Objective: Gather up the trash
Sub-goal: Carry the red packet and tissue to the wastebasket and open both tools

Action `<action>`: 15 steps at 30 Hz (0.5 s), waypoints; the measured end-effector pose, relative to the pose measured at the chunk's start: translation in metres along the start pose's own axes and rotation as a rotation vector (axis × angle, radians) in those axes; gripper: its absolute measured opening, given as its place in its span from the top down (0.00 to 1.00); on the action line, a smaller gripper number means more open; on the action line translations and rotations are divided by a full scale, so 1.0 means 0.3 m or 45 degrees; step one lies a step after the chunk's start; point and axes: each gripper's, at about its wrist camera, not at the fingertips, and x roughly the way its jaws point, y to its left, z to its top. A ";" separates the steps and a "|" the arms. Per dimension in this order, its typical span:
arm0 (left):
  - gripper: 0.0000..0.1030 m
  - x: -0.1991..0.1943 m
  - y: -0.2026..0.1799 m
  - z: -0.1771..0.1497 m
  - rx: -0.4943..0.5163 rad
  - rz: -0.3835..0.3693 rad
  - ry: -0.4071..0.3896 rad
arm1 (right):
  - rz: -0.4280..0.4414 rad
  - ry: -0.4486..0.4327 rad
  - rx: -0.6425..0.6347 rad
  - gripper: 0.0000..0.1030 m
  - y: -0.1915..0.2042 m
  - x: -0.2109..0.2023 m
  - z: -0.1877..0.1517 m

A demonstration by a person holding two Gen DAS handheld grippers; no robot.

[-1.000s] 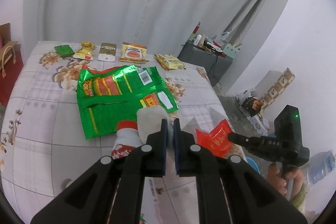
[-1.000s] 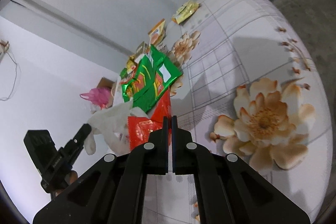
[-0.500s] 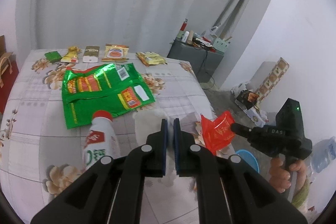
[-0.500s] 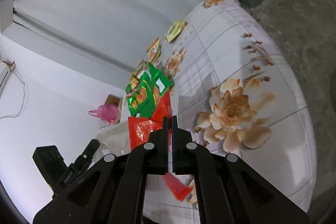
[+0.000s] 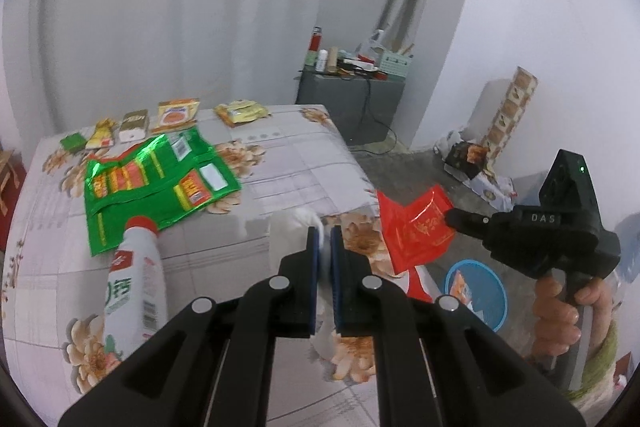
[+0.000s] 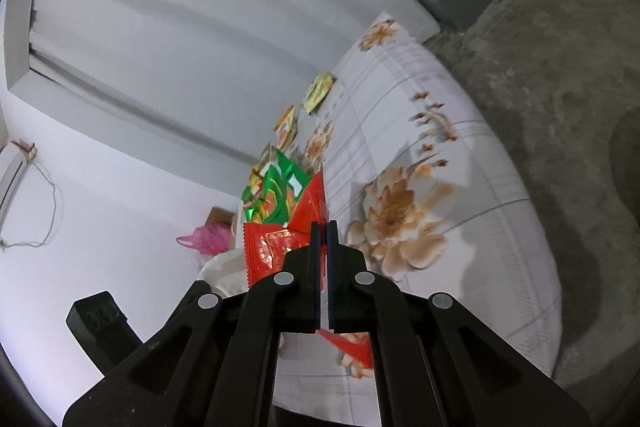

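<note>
The red wrapper (image 5: 416,231) hangs in the air right of centre in the left wrist view, off the right edge of the table (image 5: 288,163), clamped at its right edge by the right tool (image 5: 450,217), whose jaws are pressed together on it. In the right wrist view the same wrapper (image 6: 276,247) fans out up and to the left of the tool's closed tips (image 6: 324,227), with a red corner showing below the jaws. A hand (image 5: 560,307) grips the right tool's handle at the lower right of the left wrist view.

The left tool (image 5: 325,233) sits at lower centre of its own view, jaws nearly together and pinching a thin white plastic bag (image 5: 290,227), which bulges just left of and above the tips.

Below the red wrapper, on the floor at lower right, stands a blue bin (image 5: 476,293) with something orange inside.

On the flower-print table, a white bottle with a red cap (image 5: 134,283) lies at lower left, its cap touching the lower edge of a large green foil packet (image 5: 152,183) spread flat at centre left. Along the table's far edge, upper left, runs a row of small packets (image 5: 176,113) in green, gold, orange and yellow.

A grey cabinet (image 5: 352,103) with clutter on top stands against the white curtain (image 5: 180,7) at upper centre.
</note>
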 end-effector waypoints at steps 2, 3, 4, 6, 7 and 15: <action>0.95 0.004 -0.031 0.002 0.024 -0.003 -0.003 | -0.001 -0.020 0.014 0.99 -0.018 -0.031 0.001; 0.95 0.006 -0.051 0.004 0.040 -0.006 -0.007 | -0.001 -0.032 0.023 0.99 -0.029 -0.051 0.003; 0.95 0.006 -0.066 0.005 0.052 -0.005 -0.011 | -0.003 -0.044 0.029 0.99 -0.039 -0.070 0.004; 0.95 0.009 -0.103 0.009 0.086 -0.006 -0.022 | -0.007 -0.065 0.038 0.99 -0.054 -0.101 0.007; 0.95 0.010 -0.117 0.010 0.097 -0.007 -0.024 | -0.010 -0.077 0.044 0.99 -0.064 -0.121 0.009; 0.95 0.033 -0.259 0.015 0.201 -0.026 -0.043 | -0.024 -0.170 0.089 0.99 -0.138 -0.254 0.017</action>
